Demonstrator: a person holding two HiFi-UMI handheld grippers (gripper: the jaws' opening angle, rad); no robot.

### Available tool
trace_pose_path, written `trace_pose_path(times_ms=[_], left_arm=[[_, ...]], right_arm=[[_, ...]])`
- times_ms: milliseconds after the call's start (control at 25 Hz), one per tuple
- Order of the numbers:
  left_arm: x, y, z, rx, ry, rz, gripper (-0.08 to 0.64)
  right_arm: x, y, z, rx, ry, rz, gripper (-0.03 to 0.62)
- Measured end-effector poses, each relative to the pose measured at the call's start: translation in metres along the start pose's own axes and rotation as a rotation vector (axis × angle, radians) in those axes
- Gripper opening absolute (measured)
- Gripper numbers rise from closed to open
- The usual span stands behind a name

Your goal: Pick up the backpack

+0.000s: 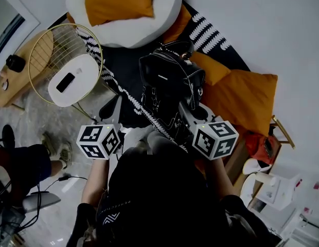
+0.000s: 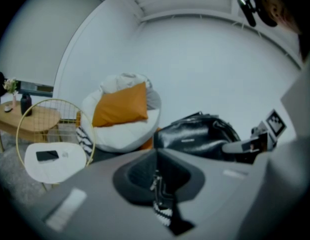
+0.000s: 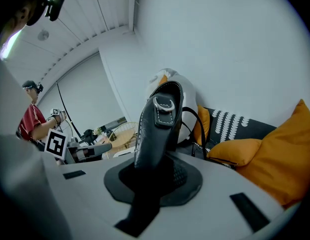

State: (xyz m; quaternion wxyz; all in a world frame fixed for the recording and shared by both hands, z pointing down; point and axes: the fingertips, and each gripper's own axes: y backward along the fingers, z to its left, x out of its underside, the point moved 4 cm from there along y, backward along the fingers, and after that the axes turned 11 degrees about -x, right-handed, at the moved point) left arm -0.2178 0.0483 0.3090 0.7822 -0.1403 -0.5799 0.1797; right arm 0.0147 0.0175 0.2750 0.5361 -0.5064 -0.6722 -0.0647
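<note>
Right claw [image 3: 156, 176] is clamping black strap [image 3: 156, 131], left claw [image 2: 157, 179] pinching striped strap [image 2: 164, 214]; we're aiming for even, straight-up lift so backpack [image 1: 167, 78] isn't swinging or slipping out.

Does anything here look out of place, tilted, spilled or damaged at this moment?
Nothing looks spilled or broken. One oddity: the black backpack is gripped only by one strap, clamped in the right gripper, so it may hang lopsided; the left gripper is shut and holds no part of it.
</note>
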Motion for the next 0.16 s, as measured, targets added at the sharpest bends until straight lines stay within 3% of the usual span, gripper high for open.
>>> trace_pose_path(times_ms=[160], left_arm=[[0.0031, 0.0014, -0.0001, -0.007, -0.005, 0.002, 0.018]], right_arm=[[0.0007, -0.0001, -0.0008, 0.0, 0.004, -0.001, 0.044]])
